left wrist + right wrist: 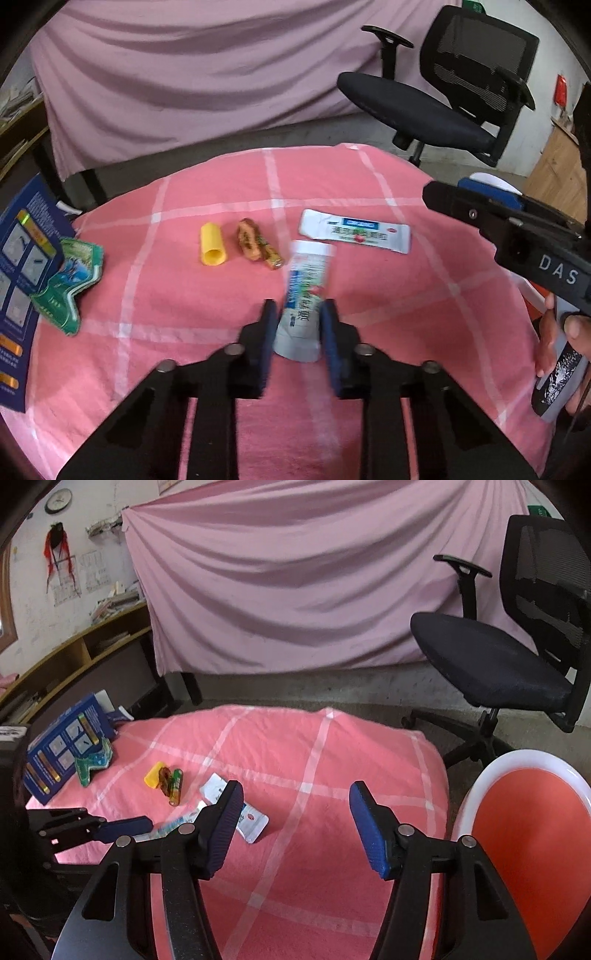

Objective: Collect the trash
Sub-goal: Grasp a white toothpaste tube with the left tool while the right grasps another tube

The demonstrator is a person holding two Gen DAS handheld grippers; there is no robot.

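A white toothpaste tube [304,291] lies on the pink checked cloth [388,295], its flat tail toward me. My left gripper [299,328] is shut on that tail, a blue pad pressing each side. In the right wrist view the left gripper [140,829] shows at the left with the tube [170,825] in it. My right gripper [295,794] stands open over bare cloth with nothing between its fingers; it enters the left wrist view from the right [448,192]. Other trash on the cloth: a white sachet [354,230], a yellow cap [212,245], a brown wrapper [256,245] and a green wrapper [70,284].
A blue carton [22,266] stands at the cloth's left edge. An orange bin with a white rim [476,786] sits off the table's right side. A black office chair [491,661] stands beyond, before a pink drape. A hand [565,343] grips the right gripper's handle.
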